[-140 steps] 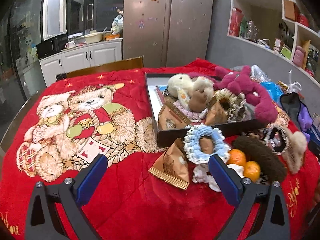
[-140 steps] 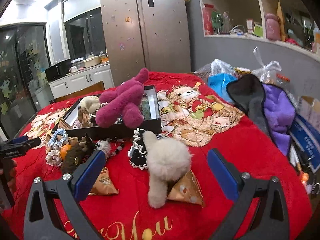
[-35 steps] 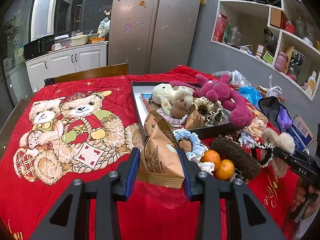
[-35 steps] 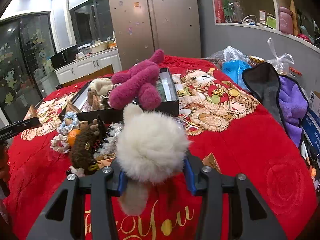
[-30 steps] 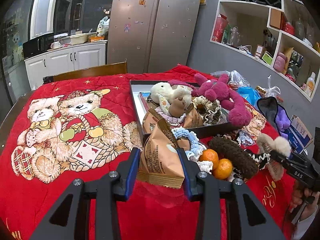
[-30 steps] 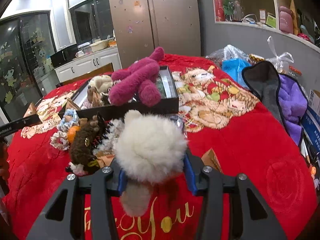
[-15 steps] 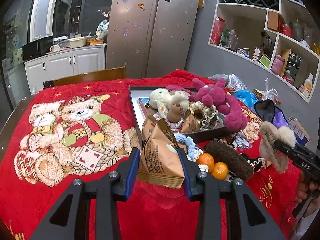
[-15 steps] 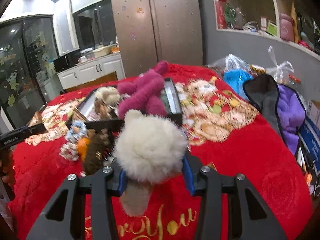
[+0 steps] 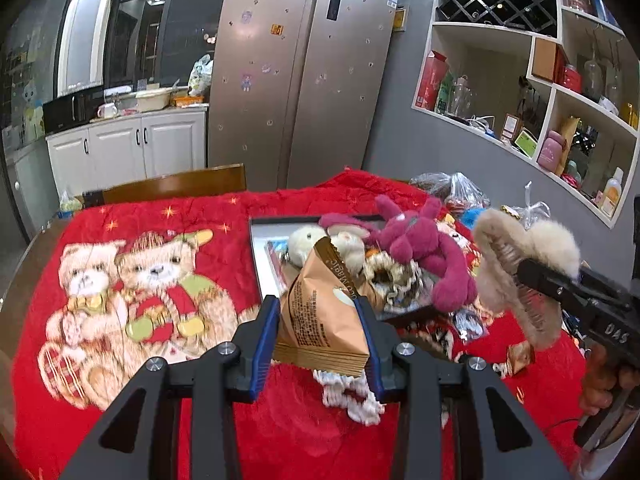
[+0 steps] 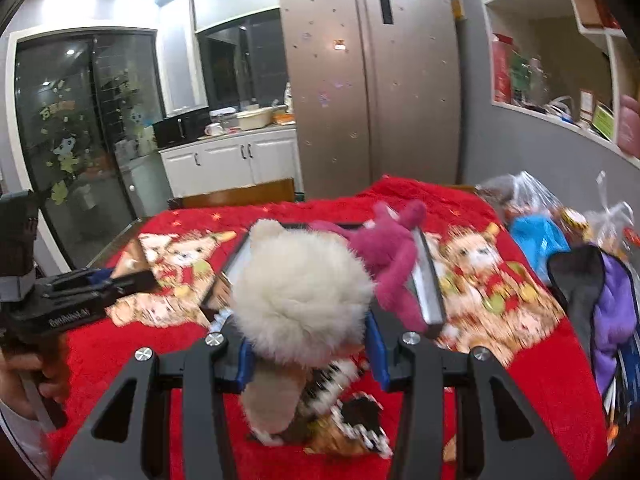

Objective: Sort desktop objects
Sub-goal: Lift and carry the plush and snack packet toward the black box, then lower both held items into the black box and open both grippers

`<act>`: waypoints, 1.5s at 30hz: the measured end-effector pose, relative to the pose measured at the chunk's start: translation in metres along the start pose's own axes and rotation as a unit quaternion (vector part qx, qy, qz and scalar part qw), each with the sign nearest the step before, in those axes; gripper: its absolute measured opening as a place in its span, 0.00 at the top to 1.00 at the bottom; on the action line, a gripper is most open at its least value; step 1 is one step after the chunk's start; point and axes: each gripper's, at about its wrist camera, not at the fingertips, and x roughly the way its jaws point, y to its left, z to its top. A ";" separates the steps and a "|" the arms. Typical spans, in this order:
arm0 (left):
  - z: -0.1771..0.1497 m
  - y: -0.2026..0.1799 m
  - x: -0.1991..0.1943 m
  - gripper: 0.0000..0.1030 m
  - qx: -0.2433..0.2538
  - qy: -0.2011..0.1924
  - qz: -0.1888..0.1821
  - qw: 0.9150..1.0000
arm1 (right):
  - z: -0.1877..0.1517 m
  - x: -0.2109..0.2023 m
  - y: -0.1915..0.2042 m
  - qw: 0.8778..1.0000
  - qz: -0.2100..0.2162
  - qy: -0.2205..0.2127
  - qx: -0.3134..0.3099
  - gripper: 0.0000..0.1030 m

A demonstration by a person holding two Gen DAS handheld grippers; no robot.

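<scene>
My left gripper [image 9: 318, 340] is shut on a brown snack packet [image 9: 320, 316], held above the red cloth in front of the black box [image 9: 256, 256]. My right gripper [image 10: 308, 344] is shut on a fluffy cream hair clip [image 10: 300, 304], lifted above the table; it also shows at the right of the left wrist view [image 9: 520, 272]. The box holds a magenta plush [image 9: 416, 248], cream plush toys [image 9: 308, 242] and scrunchies [image 9: 390, 280]. The magenta plush [image 10: 386, 260] hangs over the box wall [image 10: 430, 292] in the right wrist view.
A white scrunchie [image 9: 348, 396] and another packet [image 9: 520, 356] lie on the red teddy-bear cloth [image 9: 140, 292]. Plastic bags [image 10: 532, 200] and a black and purple cloth [image 10: 600, 296] sit at the right edge. A wooden chair [image 9: 172, 188] stands behind the table.
Both grippers have risen and moved toward the box with their loads. The fluffy clip is now higher and closer to the box in the left wrist view.
</scene>
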 end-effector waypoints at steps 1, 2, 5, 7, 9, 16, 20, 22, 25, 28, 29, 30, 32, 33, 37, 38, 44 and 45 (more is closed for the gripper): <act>0.006 -0.001 0.002 0.63 0.000 -0.001 0.003 1.000 | 0.008 0.001 0.002 1.000 0.006 -0.003 0.003 0.56; 0.011 0.000 0.004 0.63 -0.001 -0.002 0.004 1.000 | 0.016 0.001 0.003 1.000 0.009 -0.007 0.005 0.56; 0.026 0.001 0.015 0.63 -0.006 0.001 0.008 1.000 | 0.038 0.007 0.009 0.999 0.028 -0.015 0.009 0.56; 0.035 0.000 0.025 0.63 -0.003 0.006 0.009 1.000 | 0.051 0.015 0.014 0.999 0.034 -0.016 0.006 0.56; 0.043 -0.001 0.038 0.63 0.003 0.015 0.016 1.000 | 0.062 0.028 0.018 0.999 0.029 -0.014 0.003 0.56; 0.047 0.000 0.103 0.63 0.012 0.065 0.034 0.997 | 0.075 0.105 0.022 0.999 0.014 0.029 0.007 0.56; 0.038 0.006 0.139 0.63 0.016 0.091 0.027 0.995 | 0.064 0.155 0.015 0.998 0.008 0.065 0.018 0.56; 0.033 0.009 0.150 0.62 0.023 0.099 0.034 0.994 | 0.058 0.174 0.008 0.996 0.013 0.078 0.027 0.56; 0.029 0.013 0.162 0.63 0.032 0.109 0.041 0.993 | 0.048 0.194 0.001 0.996 0.017 0.088 0.028 0.56; 0.024 0.015 0.173 0.63 0.040 0.114 0.045 0.992 | 0.042 0.210 0.000 0.995 0.003 0.099 0.013 0.56; 0.023 0.015 0.178 0.62 0.042 0.119 0.044 0.991 | 0.040 0.216 -0.001 0.994 -0.004 0.106 0.012 0.56; 0.023 0.015 0.181 0.63 0.043 0.119 0.045 0.991 | 0.037 0.220 -0.003 0.994 -0.003 0.111 0.013 0.56; 0.020 0.015 0.186 0.62 0.043 0.122 0.045 0.991 | 0.033 0.224 -0.002 0.993 -0.003 0.116 0.012 0.56; 0.020 0.016 0.187 0.62 0.043 0.122 0.045 0.991 | 0.031 0.224 -0.001 0.993 -0.005 0.116 0.008 0.56; 0.019 0.017 0.189 0.62 0.044 0.121 0.044 0.991 | 0.030 0.224 0.004 0.993 -0.011 0.113 0.002 0.56; 0.018 0.018 0.189 0.62 0.042 0.120 0.044 0.991 | 0.029 0.224 0.006 0.993 -0.010 0.114 0.002 0.56; 0.017 0.017 0.195 0.59 0.047 0.122 0.048 0.990 | 0.029 0.226 0.009 0.993 -0.009 0.117 0.004 0.56; 0.017 0.017 0.194 0.56 0.047 0.123 0.049 0.990 | 0.029 0.226 0.009 0.993 -0.010 0.118 0.005 0.55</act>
